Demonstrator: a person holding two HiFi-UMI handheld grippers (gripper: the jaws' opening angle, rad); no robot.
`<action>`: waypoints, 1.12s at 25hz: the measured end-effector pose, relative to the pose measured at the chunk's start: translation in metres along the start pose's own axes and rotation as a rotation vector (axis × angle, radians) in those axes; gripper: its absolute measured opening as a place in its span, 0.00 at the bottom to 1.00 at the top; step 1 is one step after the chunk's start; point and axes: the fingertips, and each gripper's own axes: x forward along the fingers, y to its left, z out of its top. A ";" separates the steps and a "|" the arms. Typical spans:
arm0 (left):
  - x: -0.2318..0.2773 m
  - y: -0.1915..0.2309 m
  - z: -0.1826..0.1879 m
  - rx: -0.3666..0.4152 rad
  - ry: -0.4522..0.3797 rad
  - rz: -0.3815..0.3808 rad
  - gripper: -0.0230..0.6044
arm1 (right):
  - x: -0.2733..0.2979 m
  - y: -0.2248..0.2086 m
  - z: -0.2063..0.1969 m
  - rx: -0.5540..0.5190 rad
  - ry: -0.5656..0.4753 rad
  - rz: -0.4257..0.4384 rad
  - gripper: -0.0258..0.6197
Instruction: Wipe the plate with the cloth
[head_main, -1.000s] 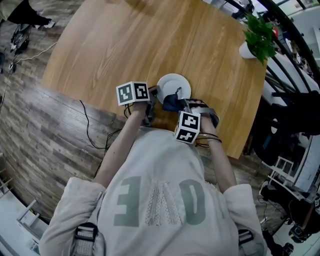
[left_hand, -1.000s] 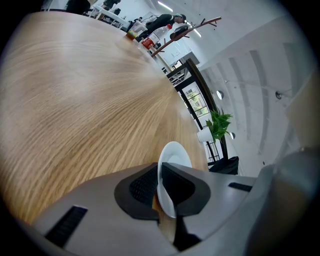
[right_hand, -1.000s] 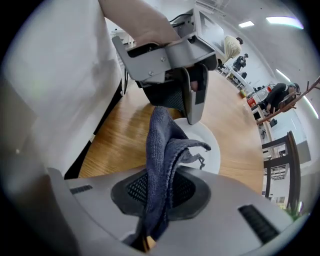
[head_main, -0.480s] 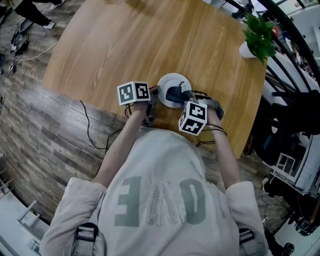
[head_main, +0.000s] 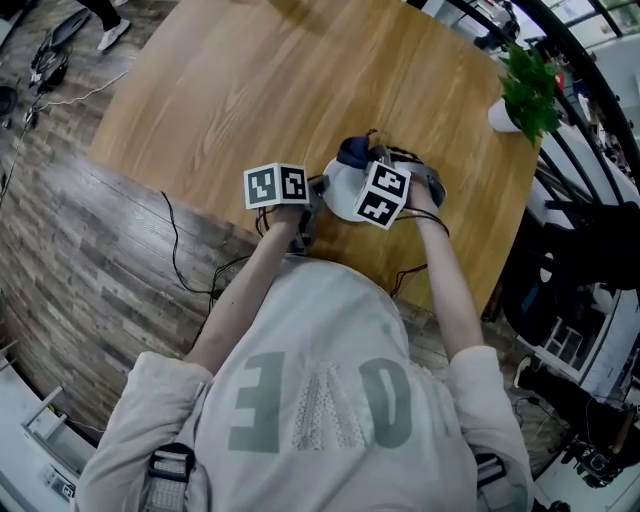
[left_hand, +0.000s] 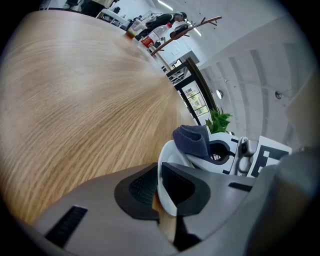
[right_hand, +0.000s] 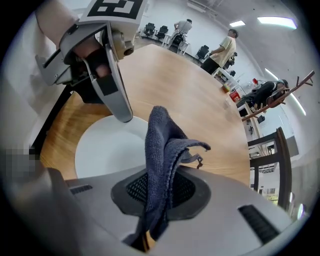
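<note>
Our left claw is shut tight on the near rim of the white plate. The rim sits right between its two dark pads. The plate lies flat on the wooden table, just in front of this claw.

Our right claw is shut on the blue cloth. The cloth pokes out from between its pads in a folded bunch. From this claw, the plate is just ahead and to the left, and the left claw is at the plate's far side.

From the left claw, the cloth is at the plate's far edge. We cannot tell if it touches the plate.

A green plant stands well off to the right of the right claw.
</note>
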 end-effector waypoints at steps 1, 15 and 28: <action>0.000 0.000 0.000 0.000 0.000 -0.001 0.09 | 0.001 0.001 0.000 0.000 0.002 -0.002 0.13; -0.001 0.002 0.000 -0.003 -0.001 -0.005 0.09 | -0.011 0.065 0.016 -0.229 -0.001 0.062 0.13; -0.002 0.001 0.001 -0.003 -0.007 -0.003 0.09 | -0.038 0.121 0.034 -0.258 -0.078 0.144 0.13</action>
